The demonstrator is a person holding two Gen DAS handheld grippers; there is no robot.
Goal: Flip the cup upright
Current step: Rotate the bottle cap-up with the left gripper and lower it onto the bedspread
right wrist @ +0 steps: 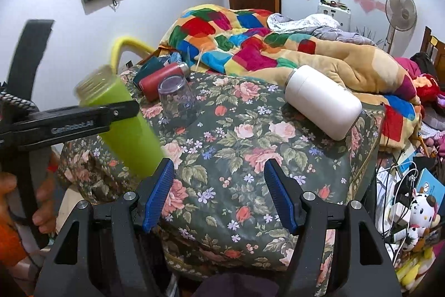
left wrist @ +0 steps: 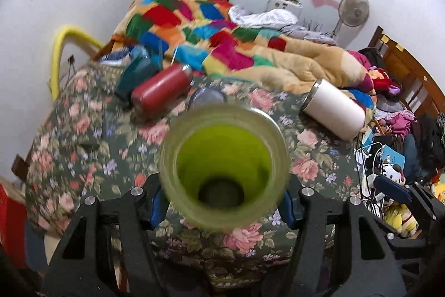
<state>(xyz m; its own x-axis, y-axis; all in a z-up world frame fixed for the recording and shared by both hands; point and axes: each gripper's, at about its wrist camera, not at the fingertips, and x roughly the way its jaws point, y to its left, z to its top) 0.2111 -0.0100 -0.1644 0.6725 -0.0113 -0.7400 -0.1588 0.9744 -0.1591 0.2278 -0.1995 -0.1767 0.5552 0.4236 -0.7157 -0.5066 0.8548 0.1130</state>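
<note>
My left gripper [left wrist: 222, 202] is shut on a translucent green cup [left wrist: 225, 171], held in the air with its open mouth toward the left wrist camera. In the right wrist view the same green cup [right wrist: 122, 124] is tilted, mouth up and to the left, clamped by the left gripper's black finger [right wrist: 83, 116] above the floral cushion's left edge. My right gripper [right wrist: 219, 196] is open and empty over the floral cushion [right wrist: 236, 152].
A white tumbler [right wrist: 322, 102] lies on its side at the cushion's right. A clear glass [right wrist: 176, 96] stands mouth down near a red bottle [right wrist: 164, 77] lying on its side. A patchwork blanket [right wrist: 250, 41] is behind. Cables and toys [right wrist: 411, 208] crowd the right.
</note>
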